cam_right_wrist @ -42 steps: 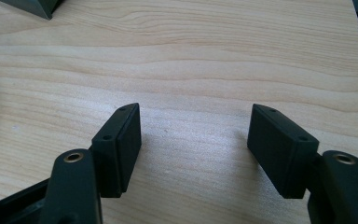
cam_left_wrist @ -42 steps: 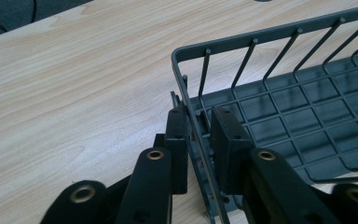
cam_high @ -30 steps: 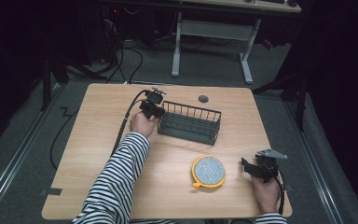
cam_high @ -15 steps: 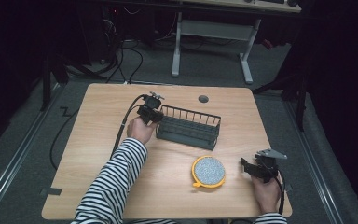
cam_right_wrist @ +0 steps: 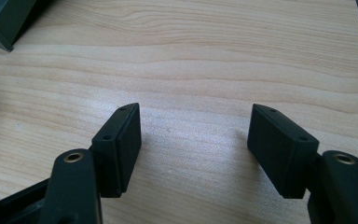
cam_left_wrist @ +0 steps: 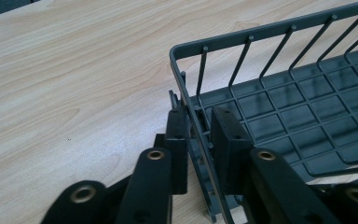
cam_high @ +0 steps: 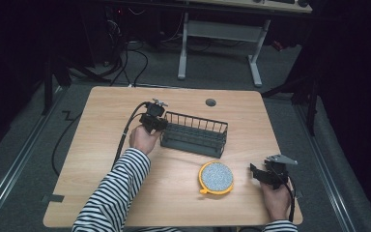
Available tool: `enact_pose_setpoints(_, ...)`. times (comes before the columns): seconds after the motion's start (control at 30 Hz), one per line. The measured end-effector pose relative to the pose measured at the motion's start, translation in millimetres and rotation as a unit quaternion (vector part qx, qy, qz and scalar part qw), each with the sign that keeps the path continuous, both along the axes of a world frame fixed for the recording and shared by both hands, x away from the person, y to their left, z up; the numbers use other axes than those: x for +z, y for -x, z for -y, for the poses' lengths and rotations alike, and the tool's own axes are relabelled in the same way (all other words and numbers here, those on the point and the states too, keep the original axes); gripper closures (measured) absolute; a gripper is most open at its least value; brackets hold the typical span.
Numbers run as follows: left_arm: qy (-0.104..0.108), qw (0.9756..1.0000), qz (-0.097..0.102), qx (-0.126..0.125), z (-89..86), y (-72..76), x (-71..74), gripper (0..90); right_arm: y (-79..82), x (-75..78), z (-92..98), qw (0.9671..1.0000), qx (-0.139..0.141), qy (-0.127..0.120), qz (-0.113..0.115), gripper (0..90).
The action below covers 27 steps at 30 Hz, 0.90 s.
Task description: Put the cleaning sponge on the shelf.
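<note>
1. High view: the wire basket (cam_high: 194,135) lies mid-table, long axis left to right (slightly skewed), shifted a little toward the left gripper (cam_high: 153,119) since earlier.
2. Left gripper view: jaws pinch the basket's end wall.
3. Right gripper view: the right gripper (cam_right_wrist: 193,135) is spread over the bare table (cam_right_wrist: 214,56).

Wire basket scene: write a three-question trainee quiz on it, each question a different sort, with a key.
1. True or false: the left gripper has its jaws on either side of the end wall of the wire basket.
2. Multiple choice: the right gripper is A) shut on the basket, B) open over bare table, C) shut on the round yellow-rimmed dish.
3. Fill in: in the high view, the round dish lies between the basket and the table's ____ edge.

Key: 1 true; 2 B; 3 near.
</note>
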State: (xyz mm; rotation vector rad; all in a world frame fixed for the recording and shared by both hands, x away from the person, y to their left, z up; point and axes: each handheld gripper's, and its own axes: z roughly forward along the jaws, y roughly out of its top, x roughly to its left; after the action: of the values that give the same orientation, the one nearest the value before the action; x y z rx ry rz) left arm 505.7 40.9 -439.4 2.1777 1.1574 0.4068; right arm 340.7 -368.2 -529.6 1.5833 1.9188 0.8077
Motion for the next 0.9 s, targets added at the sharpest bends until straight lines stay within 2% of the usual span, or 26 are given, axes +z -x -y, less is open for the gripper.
enact_pose_setpoints(0.03, 0.000, 1.0000, 0.000, 0.000, 0.0, 0.0, 0.0, 70.8, 0.0, 0.0, 0.0, 1.0000, 0.000, 0.000, 0.000, 35.1)
enact_pose_setpoints(0.07, 0.010, 0.9999, 0.000, -0.002, -1.1, 0.5, 1.2, 70.8, 0.0, 0.0, 0.0, 1.0000, 0.000, 0.000, 0.000, 35.1)
enact_pose_setpoints(0.13, 0.027, 0.9996, -0.004, -0.002, -3.6, 1.3, 4.7, 59.3, 0.0, 0.0, 0.1, 1.0000, 0.000, 0.000, 0.000, 35.1)
enact_pose_setpoints(0.17, 0.030, 0.9995, -0.002, -0.003, -4.5, 1.8, 6.3, 59.3, 0.0, 0.0, 0.1, 1.0000, 0.000, 0.000, 0.000, 35.1)
enact_pose_setpoints(0.2, 0.032, 0.9995, 0.003, -0.002, -5.7, 3.3, 9.3, 52.8, -0.1, 0.0, 0.1, 1.0000, 0.000, 0.000, 0.000, 35.2)
enact_pose_setpoints(0.23, 0.033, 0.9993, 0.014, 0.000, -8.0, 6.3, 14.7, 50.3, -0.1, 0.0, 0.1, 1.0000, 0.000, 0.000, 0.000, 35.2)
enact_pose_setpoints(0.33, 0.039, 0.9990, 0.021, -0.001, -11.7, 9.4, 19.8, 46.3, -0.1, 0.0, 0.1, 1.0000, 0.000, 0.000, 0.000, 35.2)
enact_pose_setpoints(0.53, 0.052, 0.9981, 0.034, 0.004, -26.6, 19.0, 30.0, 44.4, -0.1, 0.0, 0.1, 1.0000, 0.000, 0.000, 0.000, 35.2)
enact_pose_setpoints(0.6, 0.054, 0.9976, 0.042, 0.007, -37.2, 27.1, 35.4, 44.2, -0.1, 0.0, 0.1, 1.0000, 0.000, 0.000, 0.000, 35.2)
enact_pose_setpoints(0.67, 0.047, 0.9979, 0.043, 0.008, -40.7, 30.2, 37.2, 44.1, 0.0, 0.0, 0.1, 1.0000, 0.000, 0.000, 0.000, 35.2)
enact_pose_setpoints(0.73, 0.045, 0.9974, 0.055, 0.011, -48.2, 37.6, 39.8, 43.7, -0.1, 0.0, 0.1, 1.0000, 0.000, 0.000, 0.000, 35.2)
enact_pose_setpoints(0.77, 0.045, 0.9974, 0.055, 0.011, -48.2, 37.6, 39.8, 43.7, -0.1, 0.0, 0.1, 1.0000, 0.000, 0.000, 0.000, 35.2)
enact_pose_setpoints(0.8, 0.053, 0.9970, 0.054, 0.015, -55.3, 42.5, 39.9, 43.7, -0.1, -0.1, 0.1, 1.0000, 0.000, 0.000, 0.000, 35.2)
enact_pose_setpoints(0.9, 0.054, 0.9970, 0.053, 0.019, -62.7, 47.9, 38.1, 43.7, -0.1, 0.0, 0.1, 1.0000, 0.000, 0.000, 0.000, 35.2)
